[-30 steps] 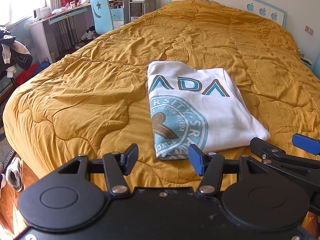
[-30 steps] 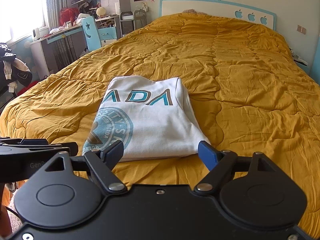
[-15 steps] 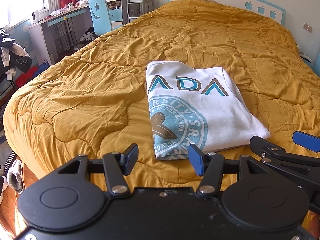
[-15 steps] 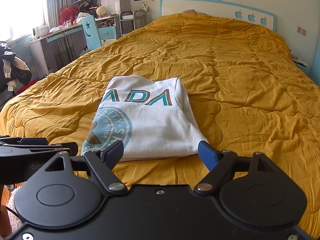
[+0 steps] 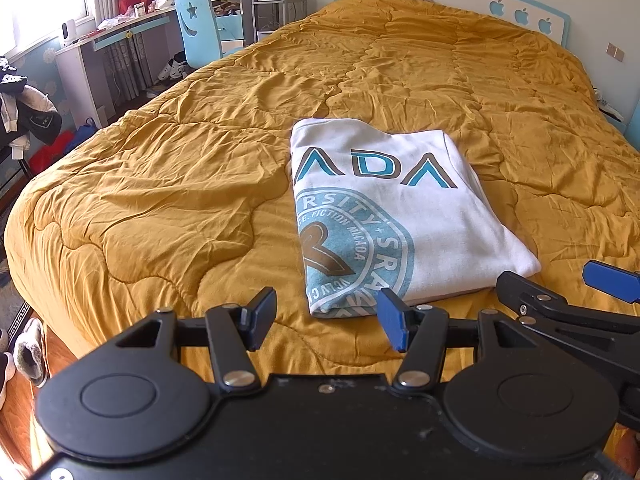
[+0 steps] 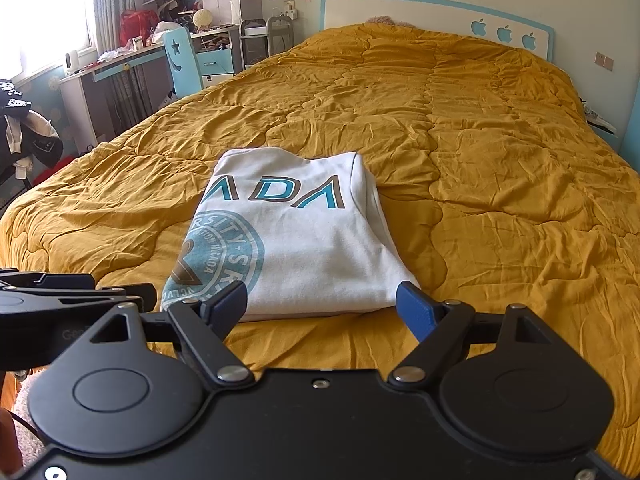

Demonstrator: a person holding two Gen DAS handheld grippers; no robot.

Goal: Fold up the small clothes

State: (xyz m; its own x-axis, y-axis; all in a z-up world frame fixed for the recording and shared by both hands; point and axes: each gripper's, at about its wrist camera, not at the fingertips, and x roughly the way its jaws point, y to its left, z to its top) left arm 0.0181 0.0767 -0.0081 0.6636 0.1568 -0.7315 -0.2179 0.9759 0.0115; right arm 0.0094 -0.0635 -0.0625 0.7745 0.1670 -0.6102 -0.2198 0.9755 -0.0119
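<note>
Sunlit from a window at the left, the bedroom is filled by a bed (image 5: pixel 200 184) under a rumpled mustard quilt, with a white and blue headboard (image 6: pixel 440 12) at its far end and a cluttered desk (image 5: pixel 120 36) with a blue chair (image 5: pixel 196 32) off to the left. Your folded white T-shirt (image 5: pixel 420 216) lies flat on the quilt near the foot of the bed — teal lettering and a round teal crest face up. You hold the left hand-held gripper (image 5: pixel 326 318) just short of the shirt's near left corner, its blue pads spread with nothing between them. Your right hand-held gripper (image 6: pixel 320 306) sits before the shirt's near edge, jaws wide apart and empty — neither touches the cloth.
</note>
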